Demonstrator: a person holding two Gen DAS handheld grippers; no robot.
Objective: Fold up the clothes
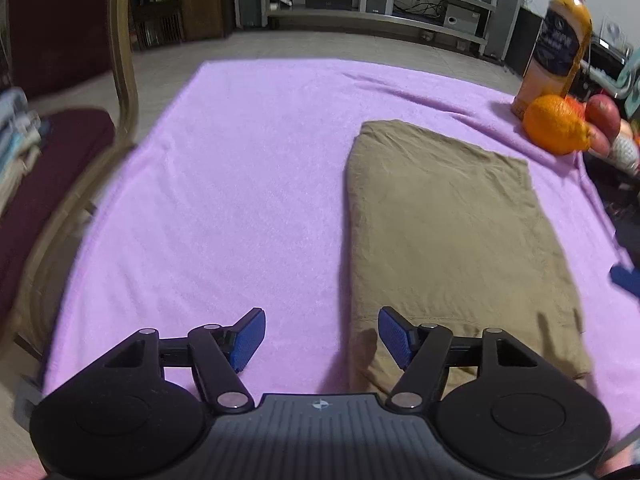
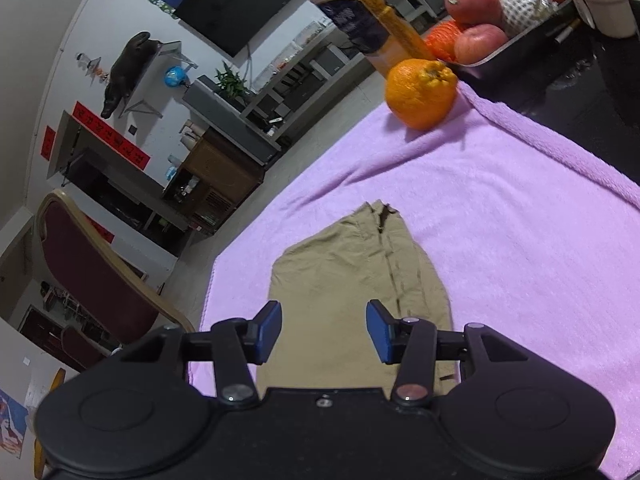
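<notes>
A folded khaki garment point(image 1: 448, 232) lies flat on the purple towel point(image 1: 240, 184) that covers the table. In the left wrist view my left gripper point(image 1: 322, 338) hovers over the garment's near left edge, open, with only towel and cloth edge showing between its blue pads. The right wrist view is tilted and shows the same khaki garment point(image 2: 352, 276) on the towel point(image 2: 520, 240). My right gripper point(image 2: 324, 330) stands above its near end, open, nothing pressed between the pads. A blue pad of the right gripper point(image 1: 626, 278) peeks in at the left view's right edge.
An orange point(image 1: 556, 124) and a tall juice bottle point(image 1: 556, 44) stand at the towel's far right corner, beside a black tray of apples and fruit point(image 2: 500, 12). A dark red chair with a wooden frame point(image 1: 60, 152) is at the table's left side.
</notes>
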